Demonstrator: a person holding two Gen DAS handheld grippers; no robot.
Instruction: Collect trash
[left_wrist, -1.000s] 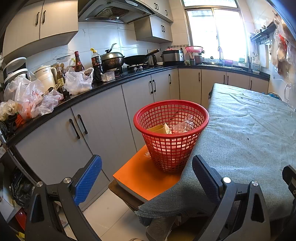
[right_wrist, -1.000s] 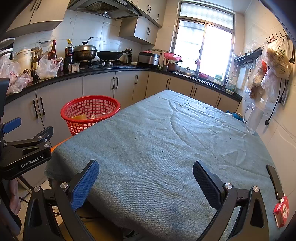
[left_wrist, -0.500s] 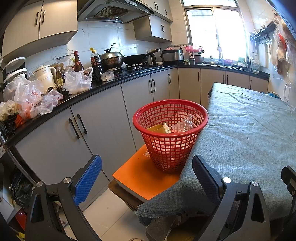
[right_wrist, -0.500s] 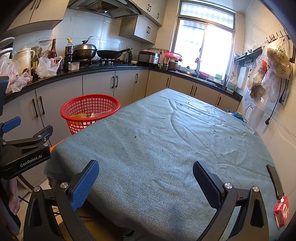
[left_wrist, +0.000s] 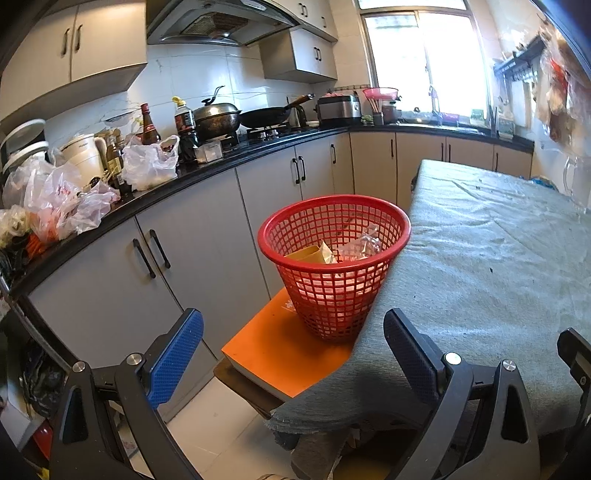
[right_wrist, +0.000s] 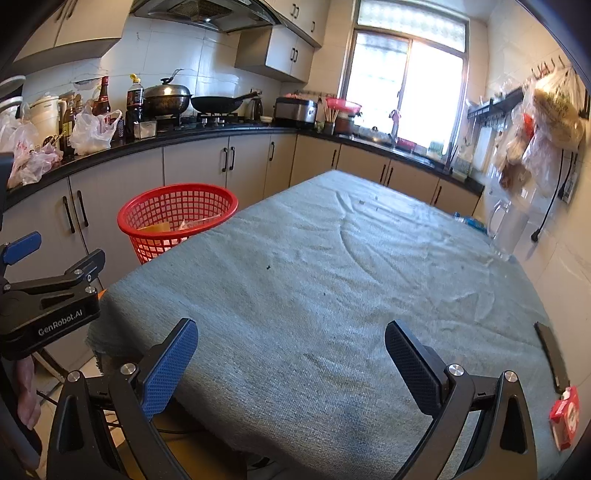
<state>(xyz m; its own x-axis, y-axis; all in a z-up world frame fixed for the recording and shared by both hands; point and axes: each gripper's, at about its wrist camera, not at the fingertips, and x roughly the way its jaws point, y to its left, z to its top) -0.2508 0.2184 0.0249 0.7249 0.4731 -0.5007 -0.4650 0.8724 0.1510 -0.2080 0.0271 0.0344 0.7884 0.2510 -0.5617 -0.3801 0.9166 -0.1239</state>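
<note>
text: "GenRobot.AI" | on: left gripper body | view: right wrist

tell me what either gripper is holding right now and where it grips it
Nothing is held. The left gripper and the right gripper are both open, with nothing between their blue-padded fingers.
</note>
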